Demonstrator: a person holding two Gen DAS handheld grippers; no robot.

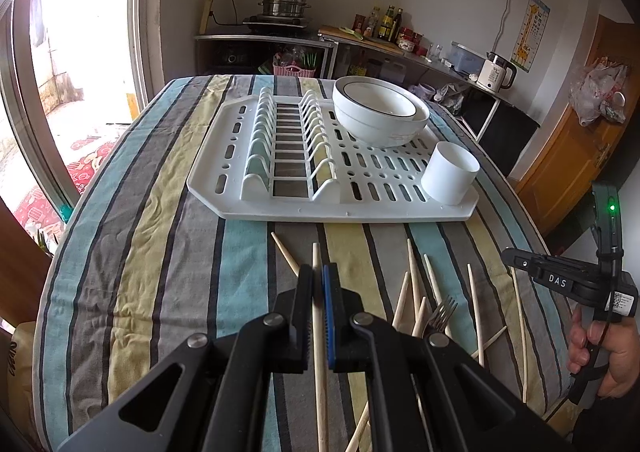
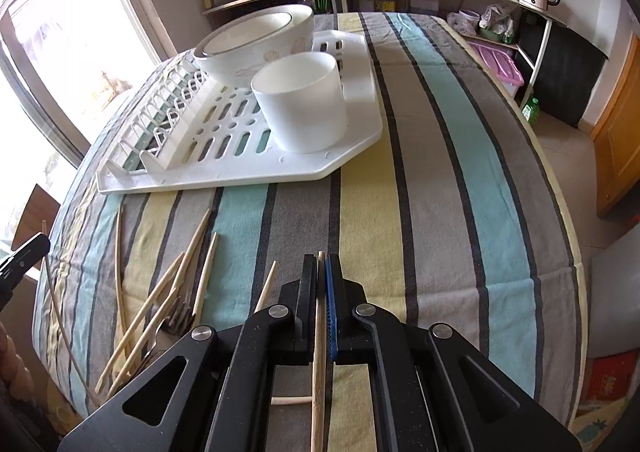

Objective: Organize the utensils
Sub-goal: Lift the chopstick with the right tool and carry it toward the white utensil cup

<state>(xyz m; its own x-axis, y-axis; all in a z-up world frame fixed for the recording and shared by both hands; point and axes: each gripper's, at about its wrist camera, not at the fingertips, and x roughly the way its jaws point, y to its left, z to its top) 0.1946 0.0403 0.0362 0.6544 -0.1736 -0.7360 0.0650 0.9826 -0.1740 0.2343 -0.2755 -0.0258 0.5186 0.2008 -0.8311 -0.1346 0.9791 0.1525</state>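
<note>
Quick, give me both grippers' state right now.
Left gripper: shut on a chopstick.
Right gripper: shut on another chopstick.

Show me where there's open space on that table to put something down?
Bare striped cloth lies right of the drying rack, out to the table edge, and also left of the rack. The near edge is crowded: loose chopsticks and a fork.
</note>
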